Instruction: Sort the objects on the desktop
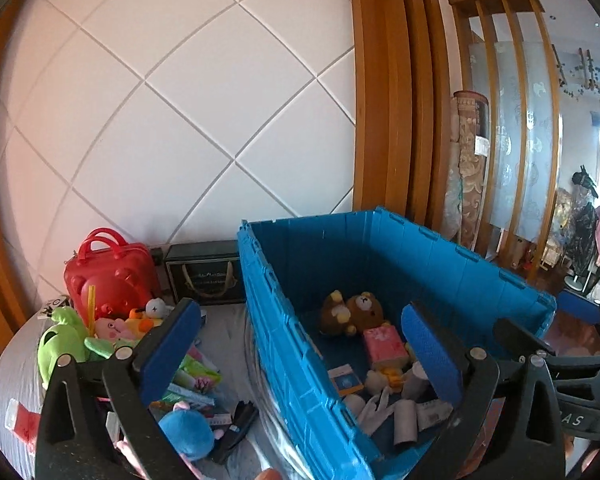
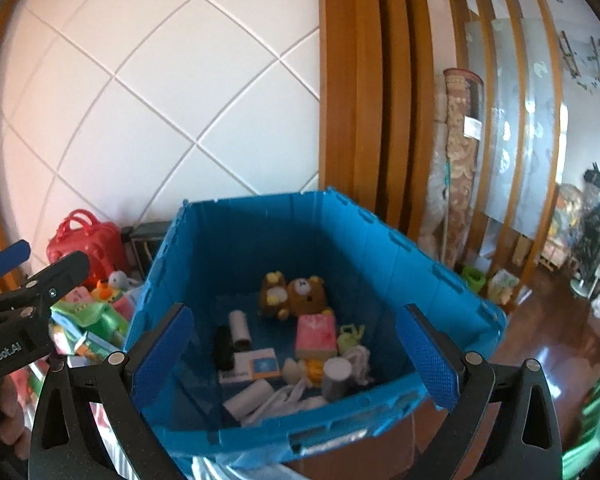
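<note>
A blue crate (image 1: 296,340) stands open with brown teddy bears (image 1: 356,312), a pink tissue pack (image 1: 382,344), paper rolls and small boxes on its floor. In the left wrist view my left gripper (image 1: 302,354) hangs wide open over the crate's left wall, nothing between its pads. A pile of toys lies left of the crate: a green frog plush (image 1: 60,340), a blue plush (image 1: 188,432) and flat packets. In the right wrist view my right gripper (image 2: 296,356) is open and empty, near the blue crate's (image 2: 260,220) front rim, above the teddy bears (image 2: 304,296) and the pink pack (image 2: 315,336).
A red case (image 1: 108,276) and a dark box with handles (image 1: 204,276) stand against the tiled wall behind the pile. A wooden door frame (image 1: 384,92) and rolled carpets (image 1: 468,168) rise behind the crate. Wooden floor (image 2: 540,340) lies to its right.
</note>
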The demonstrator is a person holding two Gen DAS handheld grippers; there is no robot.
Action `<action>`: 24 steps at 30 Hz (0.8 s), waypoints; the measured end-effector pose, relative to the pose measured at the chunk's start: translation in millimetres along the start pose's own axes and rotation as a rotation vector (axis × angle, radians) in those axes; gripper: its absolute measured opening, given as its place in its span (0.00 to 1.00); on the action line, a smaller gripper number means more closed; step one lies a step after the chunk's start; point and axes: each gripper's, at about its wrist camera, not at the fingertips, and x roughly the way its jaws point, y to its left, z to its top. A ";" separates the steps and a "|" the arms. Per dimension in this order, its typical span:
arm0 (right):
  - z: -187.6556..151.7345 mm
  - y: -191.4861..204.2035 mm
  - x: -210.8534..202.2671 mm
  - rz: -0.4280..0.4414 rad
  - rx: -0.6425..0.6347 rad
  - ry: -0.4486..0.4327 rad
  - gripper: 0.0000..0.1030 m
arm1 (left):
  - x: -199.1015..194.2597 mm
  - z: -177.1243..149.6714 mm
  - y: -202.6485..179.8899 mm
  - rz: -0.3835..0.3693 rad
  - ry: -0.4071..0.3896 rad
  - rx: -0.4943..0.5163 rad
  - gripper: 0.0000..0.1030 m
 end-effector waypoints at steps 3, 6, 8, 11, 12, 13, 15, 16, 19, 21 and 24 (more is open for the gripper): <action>-7.1 3.6 -3.1 -0.010 -0.001 0.015 1.00 | -2.1 -5.3 -2.0 0.016 0.022 0.013 0.99; -12.5 5.7 -4.5 -0.028 -0.005 0.031 1.00 | -4.9 -9.4 -3.7 0.006 0.041 0.018 0.99; -14.7 5.5 -5.1 -0.036 -0.002 0.040 1.00 | -6.3 -11.5 -4.6 -0.003 0.049 0.018 0.99; -16.6 4.6 -7.0 -0.045 0.000 0.045 1.00 | -6.7 -14.2 -7.4 -0.006 0.058 0.024 0.99; -17.1 4.1 -7.8 -0.048 0.001 0.046 1.00 | -6.2 -14.3 -7.7 -0.009 0.059 0.024 0.99; -17.0 3.5 -7.8 -0.051 0.002 0.046 1.00 | -6.4 -14.8 -8.3 -0.012 0.060 0.026 0.99; -17.7 2.2 -7.9 -0.053 0.004 0.048 1.00 | -6.8 -14.9 -8.6 -0.013 0.059 0.027 0.99; -17.9 1.4 -7.7 -0.054 0.007 0.050 1.00 | -7.2 -15.1 -8.8 -0.013 0.058 0.028 0.99; -18.2 -0.3 -5.0 -0.057 0.010 0.056 1.00 | -6.9 -14.9 -8.8 -0.012 0.058 0.027 0.99; -18.1 -0.6 -3.4 -0.054 0.012 0.060 1.00 | -6.2 -14.9 -8.8 -0.013 0.059 0.025 0.99; -17.3 -0.4 0.2 -0.052 0.009 0.064 1.00 | -4.8 -14.6 -8.7 -0.011 0.064 0.022 0.99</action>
